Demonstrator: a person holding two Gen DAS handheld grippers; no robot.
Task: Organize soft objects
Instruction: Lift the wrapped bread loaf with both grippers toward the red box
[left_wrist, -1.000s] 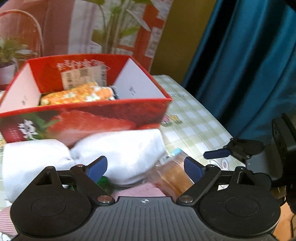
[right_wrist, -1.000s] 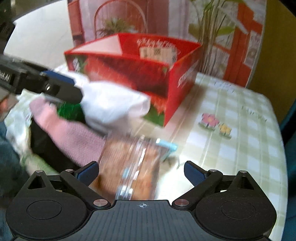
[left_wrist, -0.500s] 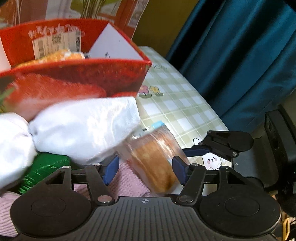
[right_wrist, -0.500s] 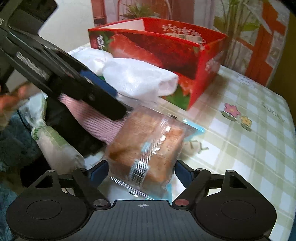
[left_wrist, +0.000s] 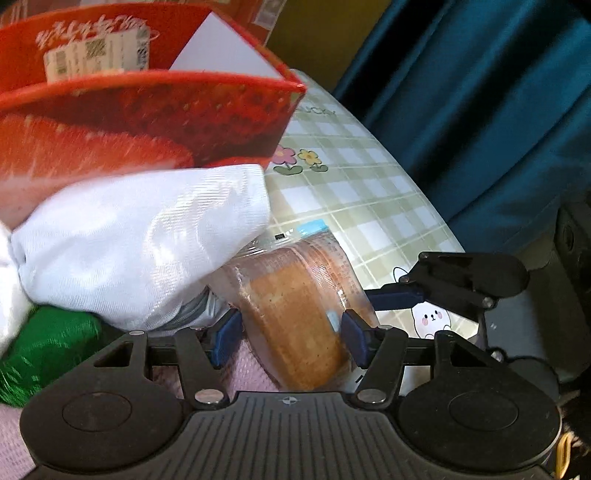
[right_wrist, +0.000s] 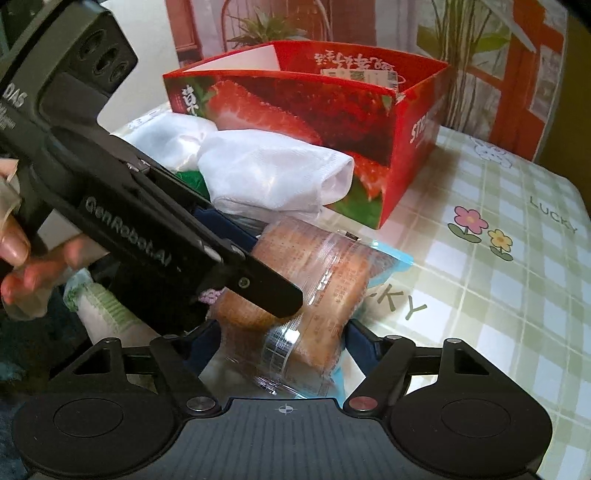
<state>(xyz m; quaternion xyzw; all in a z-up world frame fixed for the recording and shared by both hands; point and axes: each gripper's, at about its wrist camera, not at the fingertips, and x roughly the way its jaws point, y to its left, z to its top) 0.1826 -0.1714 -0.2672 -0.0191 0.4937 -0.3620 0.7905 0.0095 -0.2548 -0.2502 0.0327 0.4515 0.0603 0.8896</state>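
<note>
Surface: checked tablecloth (right_wrist: 517, 295), teal curtain (left_wrist: 480, 92) behind.
Cake: wrapped sponge cake (right_wrist: 314, 273) lies at 6 o'clock from the red strawberry box (right_wrist: 295, 110), long axis pointing toward 12.
Left gripper (left_wrist: 291, 338): fingers clamped on the cake's near end.
Right gripper (right_wrist: 282, 338): fingers close around the cake; contact unclear.
Neighbours: white bundle (left_wrist: 140, 240) touches the cake at 10 o'clock.
Judgement: left side seems better placed to lift.

"GenRobot.AI" showing in pale letters along black arm of left gripper (right_wrist: 207, 254); "DAS" fragment sitting on its body; red strawberry box (right_wrist: 295, 99) carrying white "STR..." on side wall, large Chinese character at front corner, white label with barcode inside; checked tablecloth (right_wrist: 517, 221) reading "LUCKY" twice; print on wrapped cake (right_wrist: 314, 280) staying illegible.
</note>
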